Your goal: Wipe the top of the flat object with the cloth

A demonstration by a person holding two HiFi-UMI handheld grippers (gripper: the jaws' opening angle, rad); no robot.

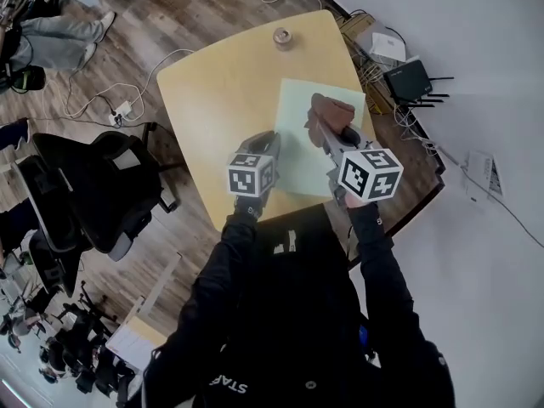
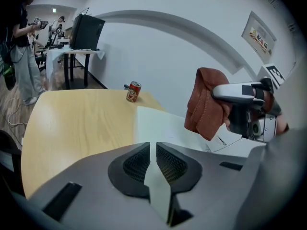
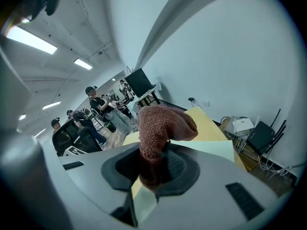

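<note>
A pale green flat sheet (image 1: pixel 306 155) lies on the right half of the wooden table (image 1: pixel 221 83). My right gripper (image 1: pixel 327 134) is shut on a rust-brown cloth (image 1: pixel 333 110), which bunches out past its jaws (image 3: pixel 163 123) and hangs over the sheet's far part. From the left gripper view the cloth (image 2: pixel 204 107) hangs clear above the sheet (image 2: pixel 158 126). My left gripper (image 1: pixel 265 138) sits at the sheet's left edge. Its jaws (image 2: pixel 150 150) are shut with nothing seen between the pads. Whether it touches the sheet is unclear.
A small red can (image 2: pixel 133 91) stands at the table's far edge (image 1: pixel 282 36). A black office chair (image 1: pixel 93 185) stands left of the table. A router (image 1: pixel 408 79) and cables lie on the floor at the right. People stand at desks in the background (image 2: pixel 19 42).
</note>
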